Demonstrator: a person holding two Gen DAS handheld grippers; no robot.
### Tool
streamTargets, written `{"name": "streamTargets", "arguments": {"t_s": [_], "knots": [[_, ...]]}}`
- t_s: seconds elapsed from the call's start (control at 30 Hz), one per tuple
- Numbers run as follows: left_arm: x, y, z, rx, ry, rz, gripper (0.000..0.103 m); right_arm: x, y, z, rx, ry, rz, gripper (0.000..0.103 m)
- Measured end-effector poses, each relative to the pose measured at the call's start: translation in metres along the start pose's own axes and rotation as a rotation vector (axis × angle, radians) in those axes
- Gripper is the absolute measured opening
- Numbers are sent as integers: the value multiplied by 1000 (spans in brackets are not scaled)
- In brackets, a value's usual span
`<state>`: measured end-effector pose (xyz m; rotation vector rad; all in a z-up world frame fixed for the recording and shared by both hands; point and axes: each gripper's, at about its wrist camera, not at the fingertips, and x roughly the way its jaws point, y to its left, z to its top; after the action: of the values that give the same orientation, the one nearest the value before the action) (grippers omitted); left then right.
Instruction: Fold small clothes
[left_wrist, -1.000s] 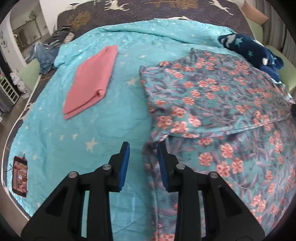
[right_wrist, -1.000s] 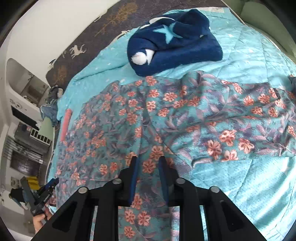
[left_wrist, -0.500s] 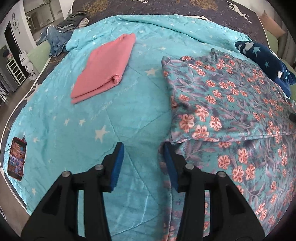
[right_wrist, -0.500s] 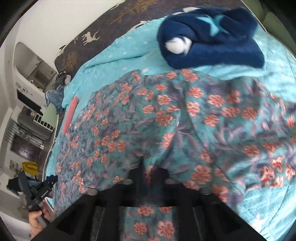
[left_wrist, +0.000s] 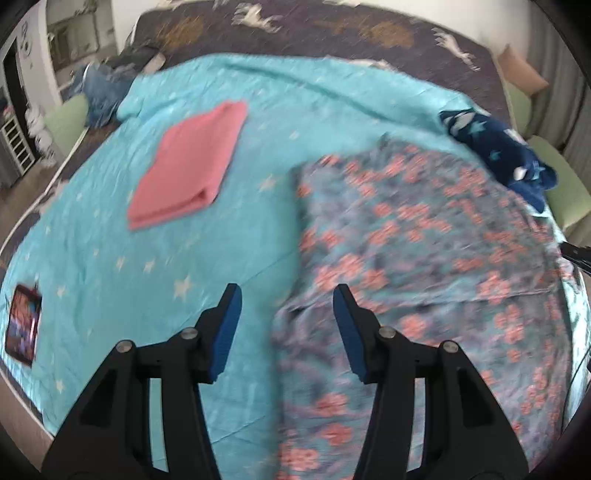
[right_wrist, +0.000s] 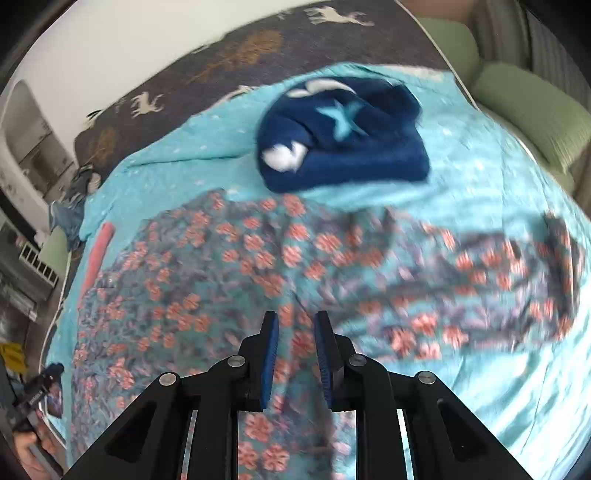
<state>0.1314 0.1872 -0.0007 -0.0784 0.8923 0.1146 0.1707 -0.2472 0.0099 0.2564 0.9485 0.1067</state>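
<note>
At the far left edge of the bed, a small dark tablet with a bright screen lies flat on the turquoise star-printed quilt that covers the mattress. Further in, a pink cloth folded into a neat rectangle rests on the quilt, well apart from the other clothes. Beyond it, near the head of the bed, a heap of blue denim sits on the dark deer-patterned bedspread.

The left claw hangs over the quilt with its blue-padded fingers spread wide, holding nothing; the left border of the teal garment with coral flowers lies below the gap between them, and I cannot tell whether the right pad touches the cloth. That flowered garment is spread broadly over the right half of the bed, one layer turned over another so that a fold line crosses it. The view is blurred.

From the right wrist camera, the same flowered garment stretches across the quilt with a sleeve-like part running off to the right. The right claw has its fingers drawn close with a narrow gap; a ridge of the flowered cloth lies between them, though whether it is pinched I cannot tell. Behind, a navy fleece bundle with pale stars sits on the quilt just beyond the garment's far edge. Pale green cushions line the right side.
</note>
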Motion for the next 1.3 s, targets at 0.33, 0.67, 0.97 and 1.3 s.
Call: {"name": "streamTargets", "arguments": {"t_s": [0.33,0.67,0.97,1.3], "knots": [[59,-59,37,94,70,-108,54,48,44,5,-65,137,120,22],[59,-55,24,67,96,-110,49,12,2,-9,23,27,115,22],[30,-120,23,176,22,-199,49,-52,-139,-39,395,-80,-46,44],[31,-195,14,310,47,-316,49,-74,-236,-68,639,-163,-44,44]]}}
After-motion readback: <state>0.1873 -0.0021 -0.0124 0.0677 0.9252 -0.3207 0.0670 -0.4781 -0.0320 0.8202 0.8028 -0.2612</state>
